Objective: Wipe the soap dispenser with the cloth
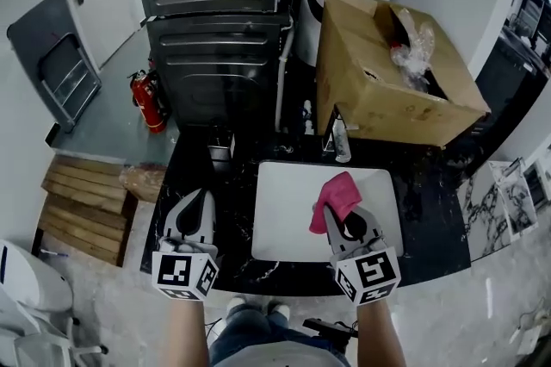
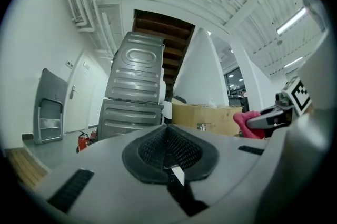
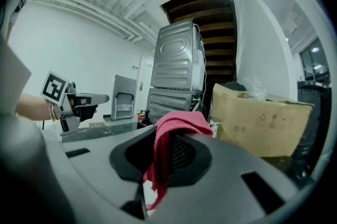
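A pink cloth [image 1: 337,193] hangs from my right gripper [image 1: 343,214], which is shut on it above the white basin [image 1: 284,219]. In the right gripper view the cloth [image 3: 171,128] drapes over the closed jaws of the right gripper [image 3: 168,153]. A small clear pump bottle, apparently the soap dispenser [image 1: 343,143], stands at the basin's far edge beside a metal tap [image 1: 331,131], well ahead of both grippers. My left gripper [image 1: 203,195] hovers over the black counter left of the basin, shut with nothing in it. The left gripper view shows its pads [image 2: 181,150] pressed together.
A large open cardboard box [image 1: 387,72] sits on the black marble counter [image 1: 430,210] behind the basin. Stacked grey appliances [image 1: 215,21] stand beyond the counter, with a red fire extinguisher [image 1: 148,102] and a wooden pallet [image 1: 86,202] on the floor at left.
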A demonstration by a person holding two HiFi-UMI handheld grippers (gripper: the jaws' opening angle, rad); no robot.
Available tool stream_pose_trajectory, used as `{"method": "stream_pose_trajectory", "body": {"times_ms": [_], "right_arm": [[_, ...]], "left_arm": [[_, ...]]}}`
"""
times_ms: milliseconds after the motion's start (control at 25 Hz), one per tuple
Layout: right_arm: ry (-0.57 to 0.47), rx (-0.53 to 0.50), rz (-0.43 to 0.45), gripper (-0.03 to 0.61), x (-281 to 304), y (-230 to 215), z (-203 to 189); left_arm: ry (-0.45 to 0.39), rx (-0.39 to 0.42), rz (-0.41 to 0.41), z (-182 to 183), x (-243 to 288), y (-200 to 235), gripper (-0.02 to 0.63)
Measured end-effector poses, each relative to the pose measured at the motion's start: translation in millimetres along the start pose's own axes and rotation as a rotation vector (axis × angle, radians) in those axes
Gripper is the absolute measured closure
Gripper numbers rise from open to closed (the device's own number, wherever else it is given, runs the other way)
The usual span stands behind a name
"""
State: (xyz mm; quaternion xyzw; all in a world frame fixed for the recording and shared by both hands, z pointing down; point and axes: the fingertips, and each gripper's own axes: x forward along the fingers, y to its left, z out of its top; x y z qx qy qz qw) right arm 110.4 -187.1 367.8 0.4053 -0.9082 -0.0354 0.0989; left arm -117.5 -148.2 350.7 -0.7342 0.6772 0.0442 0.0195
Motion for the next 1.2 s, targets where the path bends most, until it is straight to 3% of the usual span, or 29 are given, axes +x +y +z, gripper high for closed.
{"method": "stream_pose_trajectory", "body": {"times_ms": [440, 960, 1200], "right_arm": [[-0.051, -0.011, -0.013, 0.530, -8, 3, 17], [-0.105, -0.016, -0.099, 0.531, -22, 0, 42], [-0.094, -0.024, -0.113, 0.531, -26, 5, 46]], "left_arm": [[-0.037, 0.047, -0.020, 20, -8, -13, 0.601], [-0.058, 0.133, -0.054, 33, -15, -15, 0.601], [-0.061, 0.132, -0.062, 37, -20, -16, 0.601]]}}
